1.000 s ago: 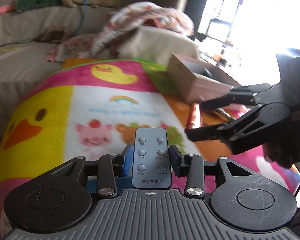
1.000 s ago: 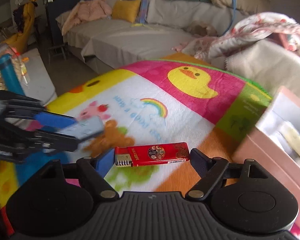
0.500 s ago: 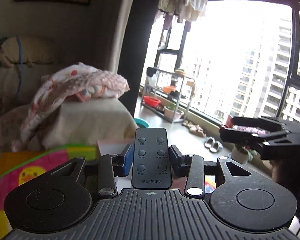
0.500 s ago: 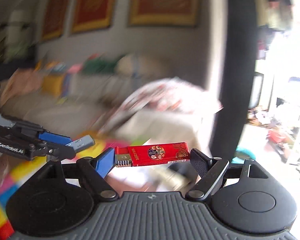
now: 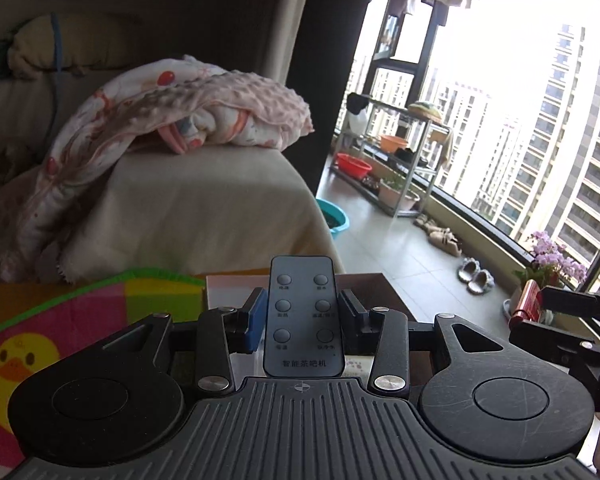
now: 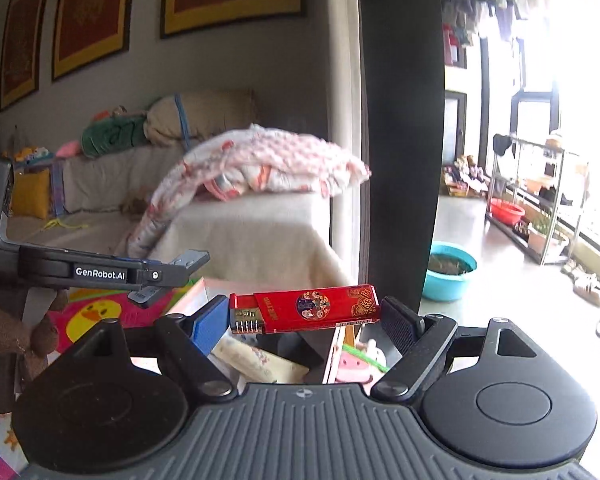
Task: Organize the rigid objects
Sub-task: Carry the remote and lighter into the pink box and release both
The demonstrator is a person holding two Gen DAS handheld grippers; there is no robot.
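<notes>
My left gripper (image 5: 302, 314) is shut on a dark grey remote control (image 5: 303, 316) with several round buttons, held upright and lifted above the colourful duck mat (image 5: 52, 320). A red lighter (image 6: 305, 309) lies crosswise between the pads of my right gripper (image 6: 305, 314), which is shut on its two ends. In the left wrist view the right gripper (image 5: 540, 316) shows at the far right with the lighter (image 5: 526, 300). The left gripper (image 6: 160, 280) with the remote's tip appears at the left of the right wrist view. An open box (image 6: 268, 344) with things inside lies below both grippers.
A sofa (image 5: 204, 204) with a pink dotted blanket (image 5: 172, 116) stands behind the mat. To the right are a dark pillar (image 6: 400, 120), a blue basin (image 6: 452, 270), a metal rack (image 5: 396, 160) with pots, slippers (image 5: 474, 278) and a large window.
Both grippers rose and swung right, from looking down on the duck mat to facing the sofa end and window. The remote and the lighter stayed gripped throughout.
</notes>
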